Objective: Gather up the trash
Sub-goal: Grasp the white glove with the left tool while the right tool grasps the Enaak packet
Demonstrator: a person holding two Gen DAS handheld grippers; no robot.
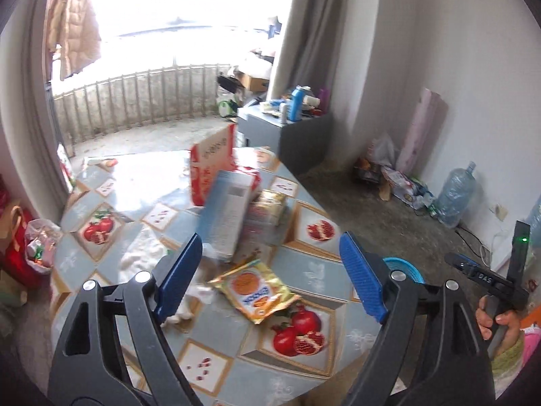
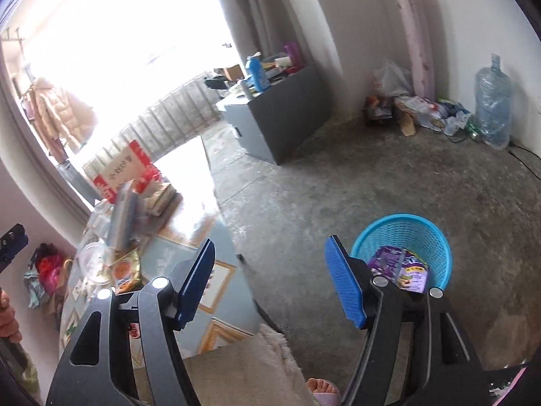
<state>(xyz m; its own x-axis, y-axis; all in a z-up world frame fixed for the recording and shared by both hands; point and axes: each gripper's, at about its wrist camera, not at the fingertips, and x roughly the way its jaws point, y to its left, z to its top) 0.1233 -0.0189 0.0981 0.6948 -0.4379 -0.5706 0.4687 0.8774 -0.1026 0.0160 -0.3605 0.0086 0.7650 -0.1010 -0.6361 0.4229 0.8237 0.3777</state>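
My left gripper (image 1: 270,274) stands open over the table (image 1: 304,270) with its pomegranate-print cloth. Just beyond and below its jaws lies a yellow snack wrapper (image 1: 255,289), and crumpled white tissue (image 1: 184,308) lies by the left finger. Nothing is between the pads. In the right wrist view my right gripper (image 2: 270,270) is open and empty, above the floor at the table's edge. To its right a blue mesh basket (image 2: 409,237) stands on the floor with a purple wrapper (image 2: 402,267) inside. The yellow wrapper (image 2: 123,270) shows on the table at the left.
Red-and-white boxes (image 1: 211,165) and a grey-blue carton (image 1: 226,209) are stacked mid-table. A grey cabinet (image 2: 280,125) with bottles stands by the curtain. Clutter and a water jug (image 2: 492,101) sit along the far wall. A person's sandalled foot (image 2: 323,389) is below.
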